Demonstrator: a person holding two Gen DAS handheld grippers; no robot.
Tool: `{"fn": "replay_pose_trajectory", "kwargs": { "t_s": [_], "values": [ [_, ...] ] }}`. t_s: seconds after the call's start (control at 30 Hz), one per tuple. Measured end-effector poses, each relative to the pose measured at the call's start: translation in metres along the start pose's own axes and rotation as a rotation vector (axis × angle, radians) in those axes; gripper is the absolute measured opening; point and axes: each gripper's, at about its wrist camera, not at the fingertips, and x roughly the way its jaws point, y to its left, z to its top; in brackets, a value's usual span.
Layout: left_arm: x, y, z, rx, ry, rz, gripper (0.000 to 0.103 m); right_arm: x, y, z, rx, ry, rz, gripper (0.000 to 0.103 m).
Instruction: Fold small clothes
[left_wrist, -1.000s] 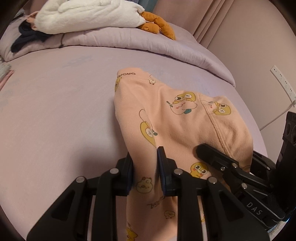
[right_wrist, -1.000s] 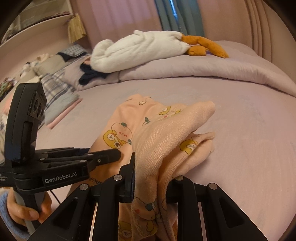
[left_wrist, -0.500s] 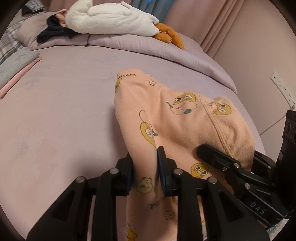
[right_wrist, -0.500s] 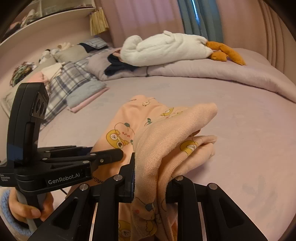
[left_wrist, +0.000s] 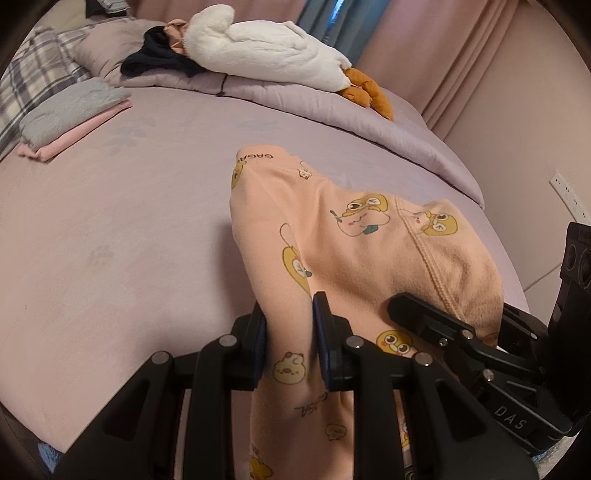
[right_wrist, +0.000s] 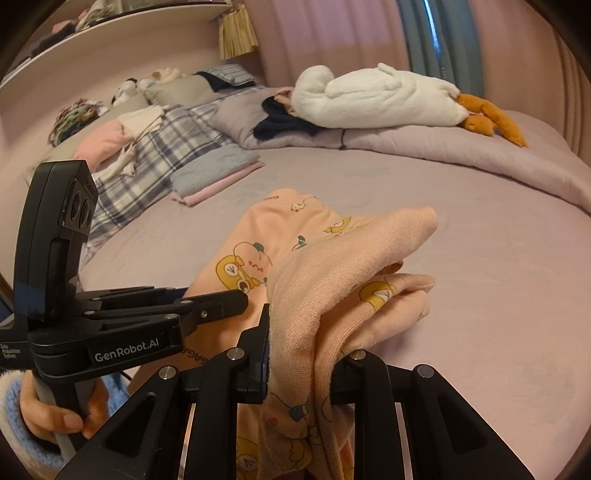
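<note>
Lilac bedding covers the bed (left_wrist: 110, 236) where a small peach garment is mid-fold, and both cameras have swung toward the head end over the last second, bringing the left side of the bed into view. At that left edge, a folded stack of grey and pink clothes (left_wrist: 74, 114) now shows beside plaid pillows (right_wrist: 162, 147), with a white plush goose (left_wrist: 266, 55) lying on the rolled duvet along the far edge. Nearer the middle, the left gripper (left_wrist: 289, 332) is clamped tight on a fold of the peach garment (left_wrist: 369, 251), its jaws nearly closed with only cloth between them. To its right, the right gripper (right_wrist: 301, 350) pinches a thicker bunch of the same garment, jaws closed as far as the gathered layers allow. The garment hangs from both grips at the near edge of the bed, its far end draped on the sheet. Neither grip has shifted on the cloth, only the aim has, which suggests the piece is being carried or turned for laying down; the fold looks unfinished.
</note>
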Motion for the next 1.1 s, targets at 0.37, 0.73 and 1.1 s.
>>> {"fn": "replay_pose_trajectory", "kwargs": {
  "t_s": [0.37,0.73,1.1],
  "values": [
    [0.004,0.014,0.013,-0.012,-0.013,-0.024,0.021,0.010,0.014,0.010,-0.028,0.001,-0.015,0.023],
    [0.037,0.032,0.043,-0.010,0.021,-0.032,0.021,0.038,0.008,0.029,-0.036,0.028,-0.041,0.023],
    [0.090,0.045,0.090,0.000,0.043,-0.011,0.021,0.082,-0.008,0.058,-0.079,0.012,-0.066,0.023]
  ]
}}
